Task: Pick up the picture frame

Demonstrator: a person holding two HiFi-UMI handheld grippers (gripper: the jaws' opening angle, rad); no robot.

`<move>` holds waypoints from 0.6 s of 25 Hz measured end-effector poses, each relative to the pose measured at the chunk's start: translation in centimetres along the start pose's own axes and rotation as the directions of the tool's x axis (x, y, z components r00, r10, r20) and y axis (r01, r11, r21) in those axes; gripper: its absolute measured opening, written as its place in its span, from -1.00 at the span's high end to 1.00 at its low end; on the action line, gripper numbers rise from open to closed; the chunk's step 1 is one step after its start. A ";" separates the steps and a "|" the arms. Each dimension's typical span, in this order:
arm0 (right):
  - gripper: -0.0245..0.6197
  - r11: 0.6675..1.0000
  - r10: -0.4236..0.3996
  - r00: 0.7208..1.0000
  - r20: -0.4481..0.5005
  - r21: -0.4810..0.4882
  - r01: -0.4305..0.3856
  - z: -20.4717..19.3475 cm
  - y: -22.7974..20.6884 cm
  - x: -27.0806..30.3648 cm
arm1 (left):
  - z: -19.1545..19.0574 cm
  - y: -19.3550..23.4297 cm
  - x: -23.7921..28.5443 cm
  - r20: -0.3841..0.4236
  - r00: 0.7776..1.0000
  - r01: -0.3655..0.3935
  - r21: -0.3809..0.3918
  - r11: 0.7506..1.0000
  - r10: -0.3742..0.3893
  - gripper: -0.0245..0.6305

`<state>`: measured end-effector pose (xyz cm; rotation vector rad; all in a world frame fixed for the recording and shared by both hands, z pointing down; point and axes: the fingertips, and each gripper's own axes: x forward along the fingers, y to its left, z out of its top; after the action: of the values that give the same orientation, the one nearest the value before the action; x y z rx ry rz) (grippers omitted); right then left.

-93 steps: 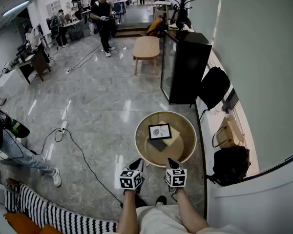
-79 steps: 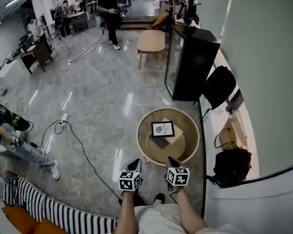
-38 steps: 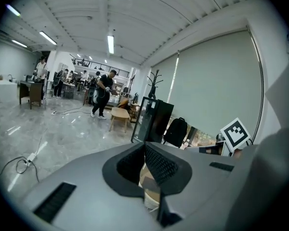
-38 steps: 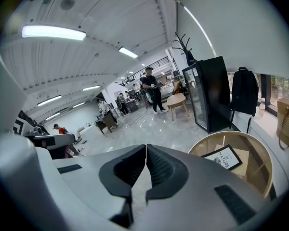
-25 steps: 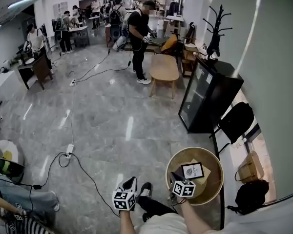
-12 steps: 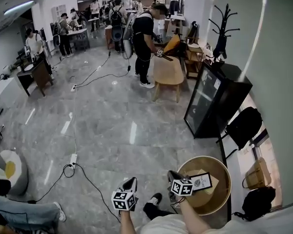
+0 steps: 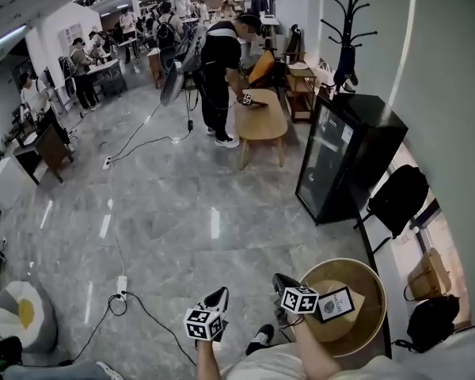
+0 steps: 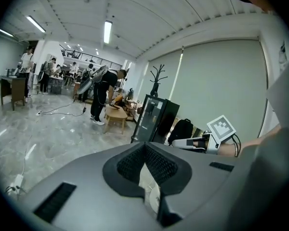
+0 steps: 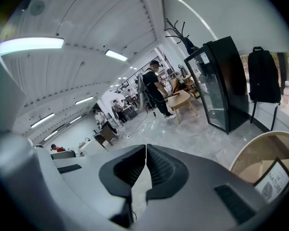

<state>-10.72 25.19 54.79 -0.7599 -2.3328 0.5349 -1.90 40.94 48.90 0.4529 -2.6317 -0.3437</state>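
The picture frame [image 7: 335,304], black-edged with a white print, lies on tan paper on a round wooden table [image 7: 378,289] at the lower right of the head view. My right gripper [image 7: 278,280] is shut and empty, just left of the table and pointing past it at the floor. My left gripper [image 7: 220,294] is also shut and empty, further left over bare floor. In the right gripper view the picture frame [image 9: 273,184] and the table's rim [image 9: 250,153] sit at the right edge, beside the closed jaws. The left gripper view shows the right gripper [image 8: 177,142] off to the right.
A black glass-door cabinet [image 7: 340,161] stands beyond the table, with a black backpack [image 7: 400,200] and bags along the wall. A person [image 7: 220,62] bends over a wooden bench [image 7: 261,121]. A cable [image 7: 119,283] runs across the marble floor, and a pouf [image 7: 20,317] sits lower left.
Both shut grippers have travelled sideways together. The table and frame, once straight ahead of them, now sit right of the right gripper. The person at the bench has bent over it.
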 end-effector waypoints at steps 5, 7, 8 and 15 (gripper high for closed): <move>0.81 0.988 0.017 0.996 0.085 0.150 -0.030 2.8 -2.3 2.3 | 1.6 0.6 4.8 -0.050 0.997 0.067 0.067 0.995 -0.064 0.86; 0.81 0.988 0.001 0.994 0.109 0.154 -0.017 4.0 -3.4 2.4 | 2.3 0.3 6.6 -0.068 0.993 0.105 0.095 0.990 -0.099 0.86; 0.81 0.988 -0.015 0.993 0.116 0.155 -0.003 4.6 -4.1 2.1 | 2.5 0.0 7.4 -0.076 0.990 0.123 0.096 0.988 -0.116 0.86; 0.81 0.952 -0.212 0.951 0.224 0.267 0.149 4.7 -10.9 -4.4 | 1.2 -5.6 13.9 -0.204 0.927 0.348 0.147 0.926 -0.316 0.86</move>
<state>-15.19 13.31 55.31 -0.3722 -2.4699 0.8617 -12.78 30.86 51.42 0.9538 -2.4172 -0.1580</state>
